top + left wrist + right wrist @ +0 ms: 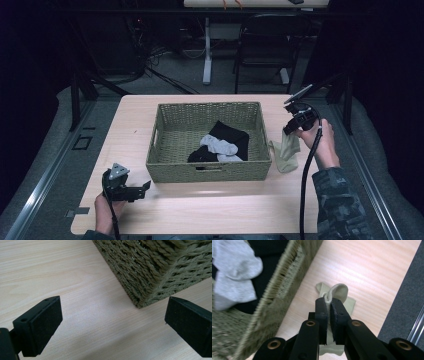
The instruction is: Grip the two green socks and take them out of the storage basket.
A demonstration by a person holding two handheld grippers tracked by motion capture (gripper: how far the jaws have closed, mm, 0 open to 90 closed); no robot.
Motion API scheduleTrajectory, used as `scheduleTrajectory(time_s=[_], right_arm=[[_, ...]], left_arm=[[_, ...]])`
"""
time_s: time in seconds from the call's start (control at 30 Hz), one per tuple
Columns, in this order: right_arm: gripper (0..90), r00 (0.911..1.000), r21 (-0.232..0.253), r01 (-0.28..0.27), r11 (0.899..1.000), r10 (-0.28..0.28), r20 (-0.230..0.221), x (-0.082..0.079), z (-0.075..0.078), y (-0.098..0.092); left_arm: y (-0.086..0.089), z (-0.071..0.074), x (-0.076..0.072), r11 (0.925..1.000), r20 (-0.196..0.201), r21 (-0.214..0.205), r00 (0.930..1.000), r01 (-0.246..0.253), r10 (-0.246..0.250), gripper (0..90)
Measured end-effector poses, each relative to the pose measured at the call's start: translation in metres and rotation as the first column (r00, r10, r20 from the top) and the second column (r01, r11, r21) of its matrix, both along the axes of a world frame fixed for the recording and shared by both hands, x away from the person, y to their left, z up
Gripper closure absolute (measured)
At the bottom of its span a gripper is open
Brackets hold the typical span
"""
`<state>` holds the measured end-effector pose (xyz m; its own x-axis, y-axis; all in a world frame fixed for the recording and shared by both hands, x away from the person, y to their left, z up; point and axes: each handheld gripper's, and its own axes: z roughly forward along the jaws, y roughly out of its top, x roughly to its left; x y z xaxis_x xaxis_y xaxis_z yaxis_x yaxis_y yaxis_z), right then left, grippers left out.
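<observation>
A woven basket [167, 137] stands mid-table with a grey sock [218, 146] on black cloth [231, 132] inside. My right gripper [291, 129] is just right of the basket, shut on a pale olive sock [286, 152] that hangs down to the table. In the right gripper view the jaws pinch the olive sock [339, 291] between them [329, 305], with the basket wall [279, 292] to the left. My left gripper [146, 186] rests low near the basket's front left corner, open; its fingertips [48, 315] stand wide apart over bare wood, the basket corner [150, 272] ahead.
The wooden table [210, 210] has free room in front of the basket and at its left. Dark floor and rails flank the table. A chair [265, 45] and a desk leg [207, 50] stand behind it.
</observation>
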<state>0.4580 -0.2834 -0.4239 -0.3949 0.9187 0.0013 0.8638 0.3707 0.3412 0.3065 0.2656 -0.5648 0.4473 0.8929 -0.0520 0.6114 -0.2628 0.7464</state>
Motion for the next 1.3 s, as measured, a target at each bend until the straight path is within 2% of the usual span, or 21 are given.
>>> scheduleTrajectory(time_s=[0.13,0.3,0.4,0.5,0.53,0.57,0.63,0.7,0.8,0.9,1.07,1.13,1.3], right_arm=[[85.1,0.9999,0.005,0.017,1.000,-0.017,0.000,-0.002,-0.020,-0.003],[85.0,0.9989,0.007,0.032,0.999,-0.032,-0.033,-0.003,-0.046,-0.008],[84.5,0.9980,0.024,0.052,0.998,-0.051,-0.039,-0.001,-0.060,-0.012],[84.4,0.9973,0.038,0.057,0.998,-0.055,-0.048,0.001,-0.066,-0.016],[83.5,0.9954,0.061,0.092,0.994,-0.090,-0.034,0.002,-0.076,-0.017],[82.8,0.9956,0.057,0.082,0.995,-0.079,-0.050,0.003,-0.078,-0.018],[79.2,0.9954,0.052,0.085,0.995,-0.082,-0.050,0.004,-0.081,-0.020],[72.9,0.9949,0.064,0.093,0.994,-0.091,-0.043,0.003,-0.081,-0.021],[61.4,0.9941,0.075,0.108,0.991,-0.108,0.002,-0.002,-0.075,-0.023],[54.9,0.9956,0.070,0.090,0.993,-0.092,0.020,-0.008,-0.065,-0.026],[41.5,0.9946,0.107,0.066,0.992,-0.074,0.073,-0.027,-0.048,-0.030],[35.7,0.9934,0.132,0.056,0.990,-0.068,0.092,-0.035,-0.043,-0.030],[24.3,0.9911,0.155,0.013,0.988,-0.033,0.129,-0.054,-0.035,-0.030]], left_arm=[[0.000,0.000,0.000,1.0000,0.000,0.000,1.0000,-0.001,0.001,1.3],[-0.001,0.000,0.000,1.0000,-0.002,0.005,1.0000,0.001,-0.001,1.3],[-0.001,0.000,0.000,1.0000,-0.005,0.006,1.0000,0.001,-0.001,1.3],[-0.001,0.000,0.000,1.0000,-0.006,0.005,1.0000,0.000,0.000,1.3],[-0.001,0.000,0.000,1.0000,-0.007,0.006,1.0000,0.001,-0.001,1.3],[-0.001,0.000,0.000,1.0000,-0.007,0.006,1.0000,0.000,0.000,1.3],[-0.001,0.000,0.000,1.0000,-0.004,0.002,1.0000,-0.002,0.002,1.3],[0.000,0.000,0.000,1.0000,-0.002,0.002,1.0000,-0.002,0.002,1.3],[0.000,0.000,0.000,1.0000,-0.003,0.004,1.0000,0.001,-0.001,1.3],[-0.001,0.000,0.000,1.0000,0.000,0.006,1.0000,0.002,-0.002,1.3],[-0.001,0.000,0.000,1.0000,-0.004,0.006,1.0000,0.002,-0.002,1.3],[-0.001,0.000,0.000,1.0000,-0.003,0.006,1.0000,0.002,-0.002,1.3],[-0.001,0.000,0.000,1.0000,0.000,0.005,1.0000,-0.002,0.002,1.3]])
